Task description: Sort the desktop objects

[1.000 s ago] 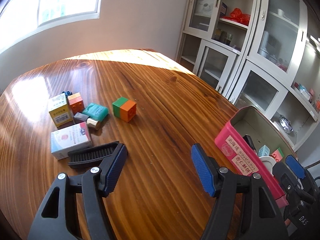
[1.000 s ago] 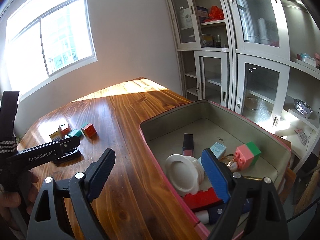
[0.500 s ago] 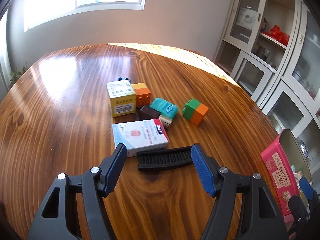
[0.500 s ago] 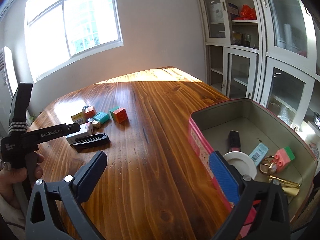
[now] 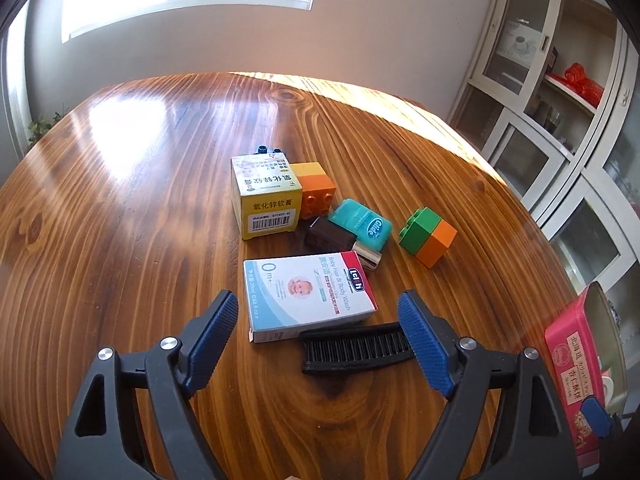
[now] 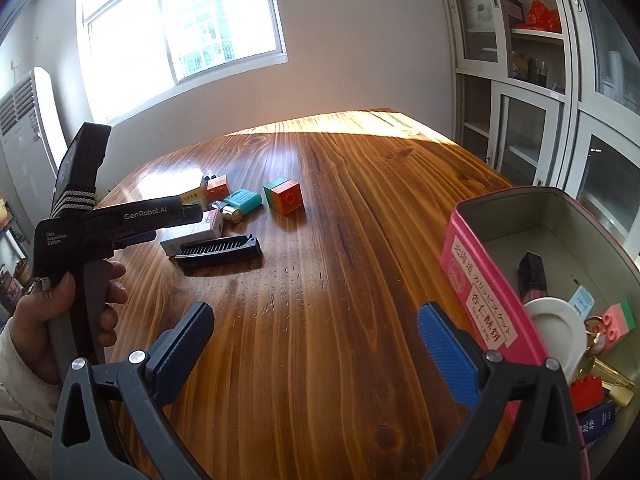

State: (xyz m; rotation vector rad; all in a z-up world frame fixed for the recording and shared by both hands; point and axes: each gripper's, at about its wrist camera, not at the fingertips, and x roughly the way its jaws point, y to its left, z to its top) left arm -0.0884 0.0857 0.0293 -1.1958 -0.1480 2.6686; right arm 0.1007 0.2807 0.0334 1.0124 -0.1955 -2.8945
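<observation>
1. Our left gripper [image 5: 320, 340] is spread wide with nothing between its blue pads [image 5: 214, 326]. It hangs over the near side of the pile on the table [image 5: 140, 220].
2. We see the comb [image 5: 356, 346] lying flat just ahead of the left gripper, its right end hidden behind the right pad. It touches the near edge of the wash box [image 5: 310, 296], which lies flat and is framed between the two pads in this view.
3. Beyond the wash box we see a yellow box [image 5: 266, 204] standing upright, with an orange brick [image 5: 316, 190] against its right side and a dark blue piece [image 5: 267, 150] peeking out behind it.
4. A dark tube [image 5: 340, 242] with a silver end lies between the yellow box and the teal case [image 5: 362, 224], touching the case.
5. A green-orange block [image 5: 428, 236] sits apart, to the right of the pile.
6. Our right gripper [image 6: 316, 340] is also wide open and holds nothing. It hovers above bare wood, just left of the pink tin [image 6: 476, 276].
7. In the tin we see a white dish [image 6: 556, 330], a dark stick [image 6: 532, 274], a pink-green block [image 6: 618, 322], a red brick [image 6: 586, 390], some gold keys [image 6: 608, 372], a small blue packet [image 6: 582, 300] and a navy box [image 6: 598, 420].
8. From the right wrist we see the left hand [image 6: 60, 320] gripping its handle, with the tool reaching over the wash box.
9. Cabinets [image 6: 560, 60] line the right wall, and a window [image 6: 180, 28] faces us.
</observation>
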